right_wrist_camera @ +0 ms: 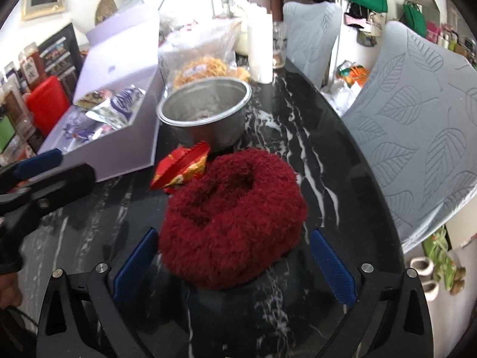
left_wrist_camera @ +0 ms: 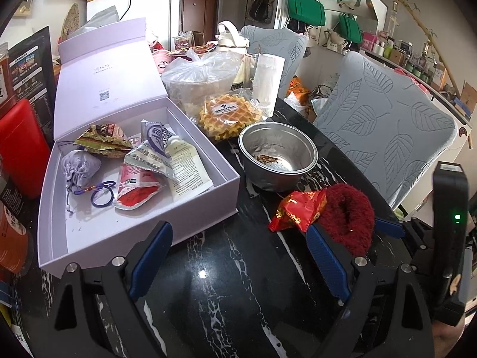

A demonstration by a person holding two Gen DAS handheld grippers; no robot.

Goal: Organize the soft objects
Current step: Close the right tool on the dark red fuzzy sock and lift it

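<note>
**Right gripper poised over the fluffy scrunchie**

The right gripper (right_wrist_camera: 234, 264) stands wide apart, straddling the red fluffy scrunchie (right_wrist_camera: 232, 223) on the black table (right_wrist_camera: 298, 137), pads not pressing. The left gripper (left_wrist_camera: 238, 256) hangs open, empty. Next, likely: close gently, then carry to the lilac box (left_wrist_camera: 89, 238).

Home dining area: fridge (left_wrist_camera: 149, 3), covered chairs (left_wrist_camera: 384, 125).

Left gripper (left_wrist_camera: 238, 253) pointing steeply down, jaws standing wide, nothing between; right gripper (right_wrist_camera: 235, 264) also tilting down, jaws spread wide.
</note>
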